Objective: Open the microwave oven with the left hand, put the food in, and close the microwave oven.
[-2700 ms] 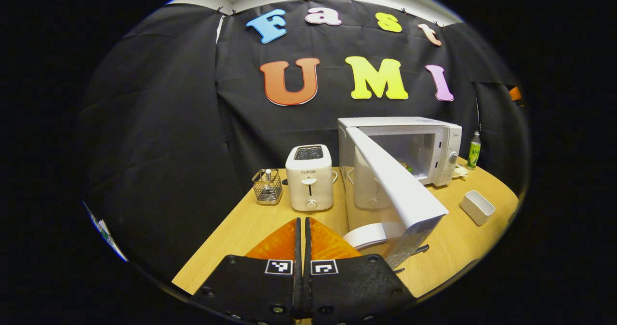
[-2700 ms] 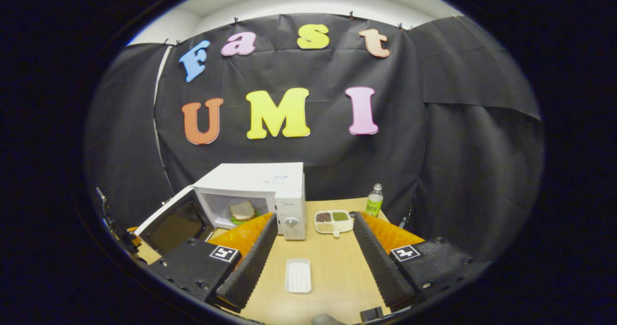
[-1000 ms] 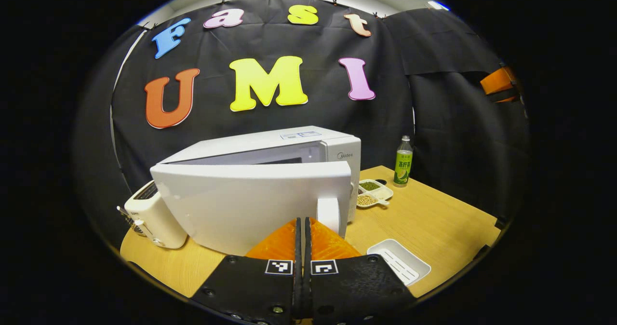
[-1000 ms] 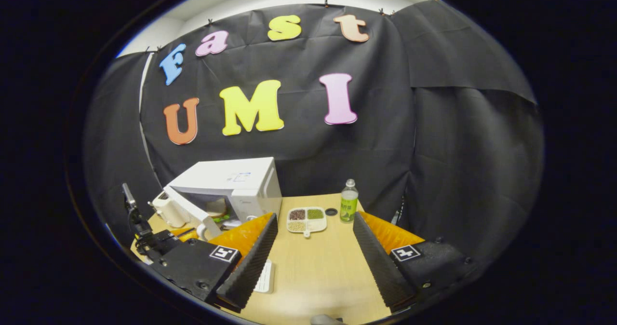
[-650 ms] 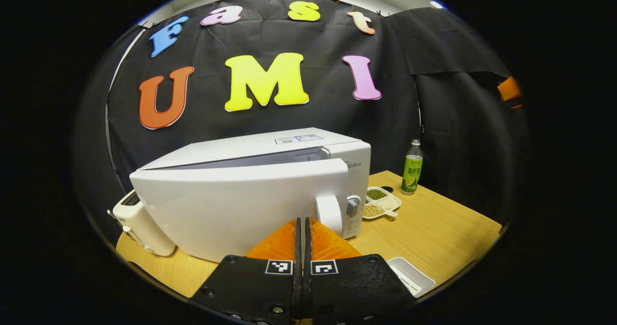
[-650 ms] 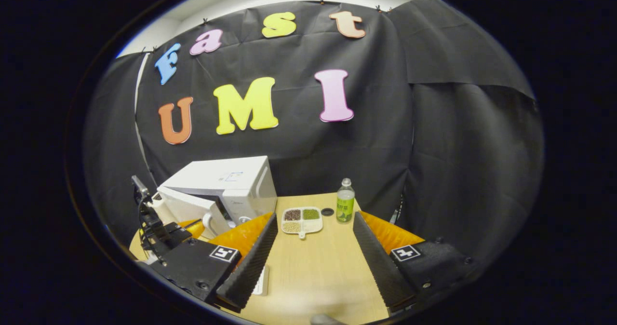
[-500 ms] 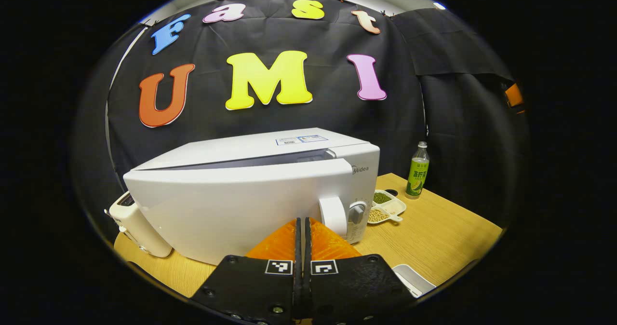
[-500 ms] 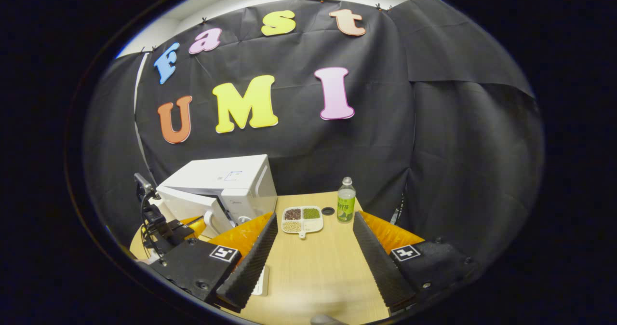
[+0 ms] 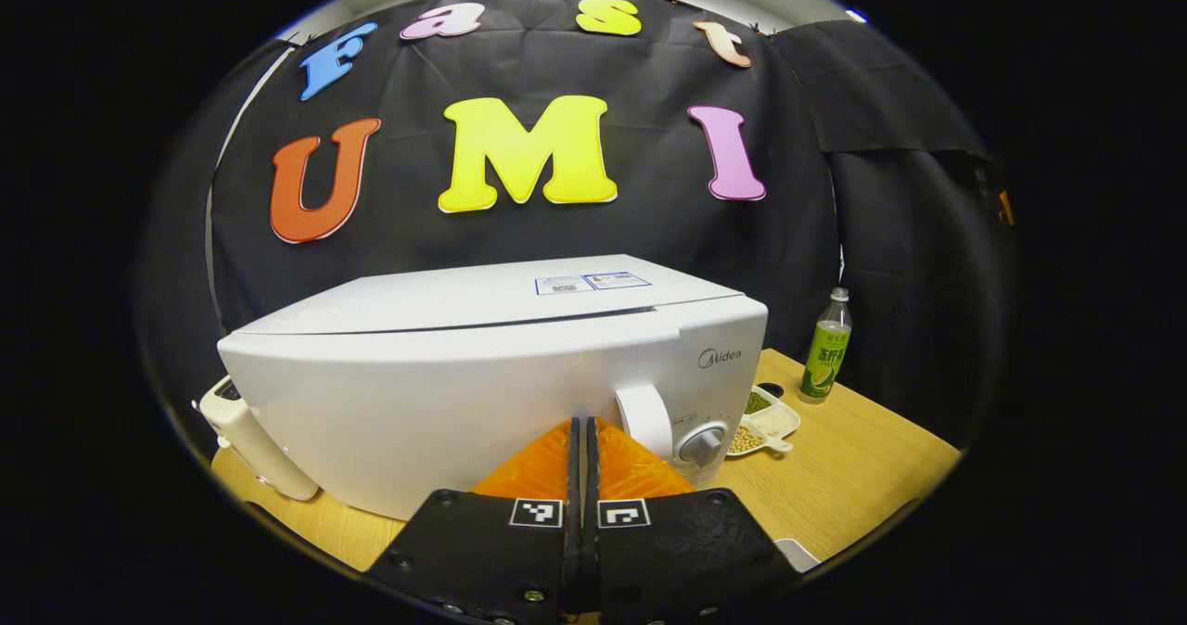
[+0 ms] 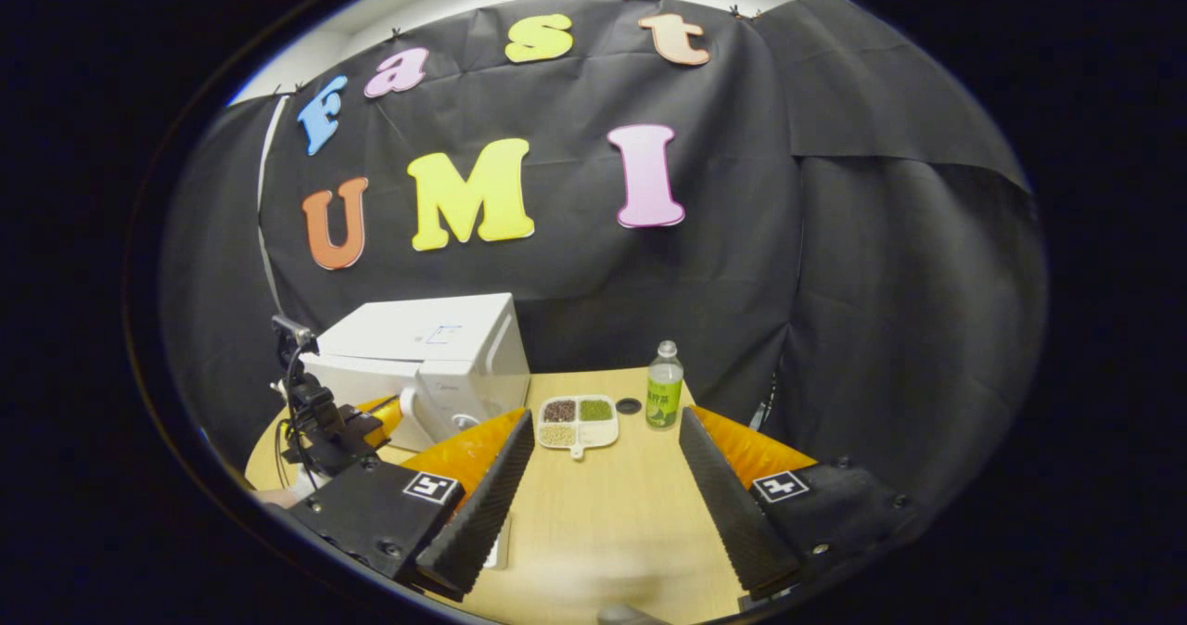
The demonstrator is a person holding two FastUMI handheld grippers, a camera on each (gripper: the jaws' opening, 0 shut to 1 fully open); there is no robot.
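Observation:
The white microwave (image 9: 482, 375) stands close in front in the left gripper view, its door flush against the body and hiding the inside. My left gripper (image 9: 581, 424) is shut with nothing between its fingers, tips against the door just left of the handle (image 9: 643, 418). In the right gripper view the microwave (image 10: 436, 351) sits at the back left of the table, with the left gripper (image 10: 380, 414) at its door. My right gripper (image 10: 605, 416) hangs open over the table, holding nothing.
A toaster (image 9: 243, 430) stands left of the microwave. Right of it lie a divided dish of beans (image 10: 579, 420), a bottle cap (image 10: 629, 406) and a green-labelled bottle (image 10: 664, 386). A white tray (image 10: 496, 542) lies near the wooden table's (image 9: 853, 458) front edge.
The microwave door swung from wide open to shut, with my shut left gripper following it in. The sandwich inside went out of sight. My right gripper stayed open and drew back slightly.

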